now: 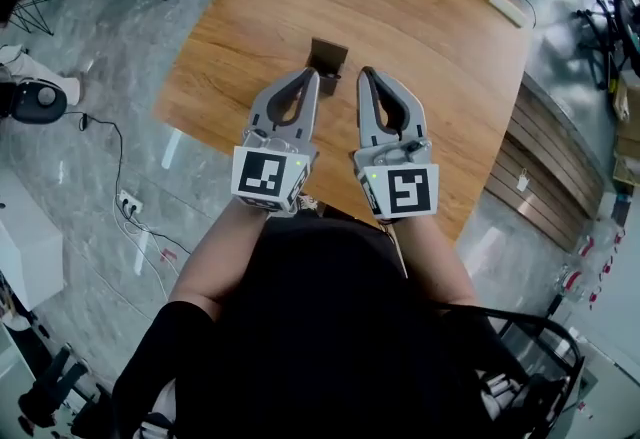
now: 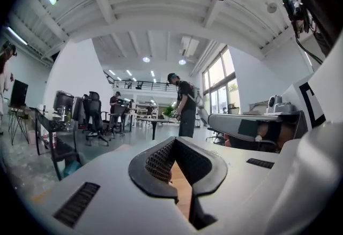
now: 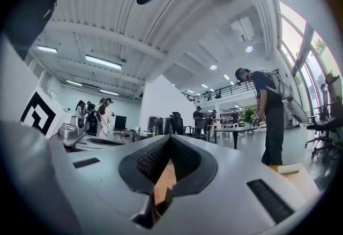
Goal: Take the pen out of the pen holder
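Left gripper (image 1: 312, 76) and right gripper (image 1: 365, 76), fingers (image 1: 385, 109) together, hang side by side above the desk (image 1: 430, 17) near the holder (image 1: 327, 56).

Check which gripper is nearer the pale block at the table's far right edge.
Right. The right gripper hangs left of the pale block and closer to the person; the left gripper is farther left, on the other side of the right one.
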Demonstrator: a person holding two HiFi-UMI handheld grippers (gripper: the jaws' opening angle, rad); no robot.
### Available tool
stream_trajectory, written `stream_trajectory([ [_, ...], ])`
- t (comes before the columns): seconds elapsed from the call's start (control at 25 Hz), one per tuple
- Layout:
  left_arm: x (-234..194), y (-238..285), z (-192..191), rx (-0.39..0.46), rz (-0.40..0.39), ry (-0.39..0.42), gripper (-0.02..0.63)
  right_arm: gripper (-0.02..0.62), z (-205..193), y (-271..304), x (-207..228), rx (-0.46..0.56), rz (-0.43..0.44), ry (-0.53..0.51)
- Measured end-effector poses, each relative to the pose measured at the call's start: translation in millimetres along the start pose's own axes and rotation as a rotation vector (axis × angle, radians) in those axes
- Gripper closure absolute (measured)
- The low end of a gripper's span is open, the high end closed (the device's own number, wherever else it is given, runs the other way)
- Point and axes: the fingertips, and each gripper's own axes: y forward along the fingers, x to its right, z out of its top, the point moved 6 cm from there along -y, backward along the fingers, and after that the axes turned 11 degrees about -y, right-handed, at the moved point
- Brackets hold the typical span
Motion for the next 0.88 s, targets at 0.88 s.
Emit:
stream_trajectory([
  [0.88,19.5,-9.2,14.2,0.018,-0.023,-0.007,0.606,0.581,14.2,-19.0,-4.9,0.007,0.008,-0.008],
])
